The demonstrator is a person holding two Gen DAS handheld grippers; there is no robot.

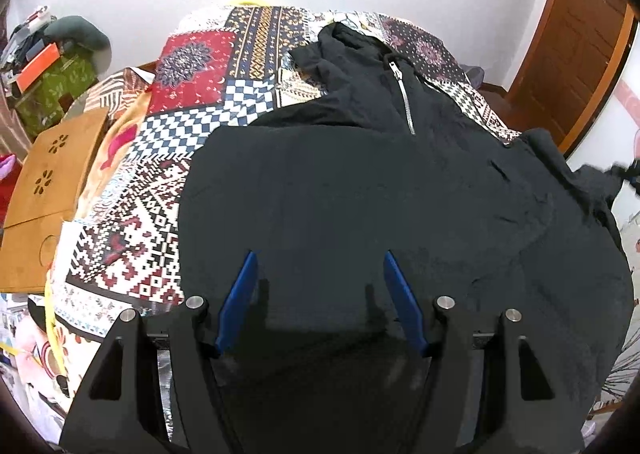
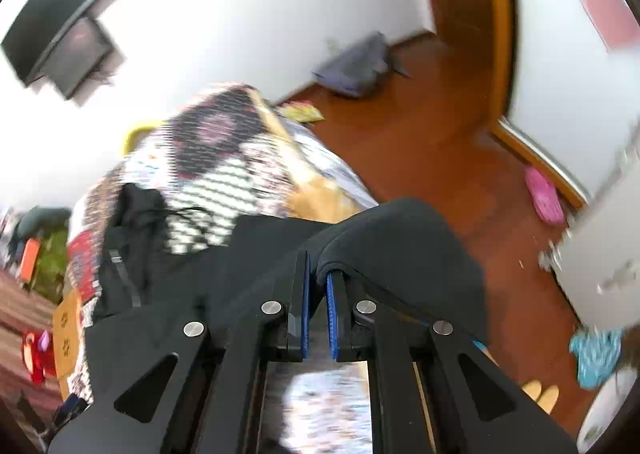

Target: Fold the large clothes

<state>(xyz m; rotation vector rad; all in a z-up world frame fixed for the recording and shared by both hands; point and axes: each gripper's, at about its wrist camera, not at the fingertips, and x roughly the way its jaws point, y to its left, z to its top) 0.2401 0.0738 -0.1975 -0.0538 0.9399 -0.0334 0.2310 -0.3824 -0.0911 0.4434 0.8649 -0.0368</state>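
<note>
A large black zip hoodie lies spread on the patterned bedspread, hood and silver zipper toward the far end. My left gripper is open and empty, hovering just above the hoodie's lower body. In the right wrist view my right gripper is shut on a fold of the black hoodie, lifting it off the bed's right side; the cloth drapes over the fingers. That lifted part shows at the right edge of the left wrist view.
A brown cardboard box and cluttered green box stand left of the bed. A wooden door and wooden floor lie to the right, with a pink item and grey cushion on the floor.
</note>
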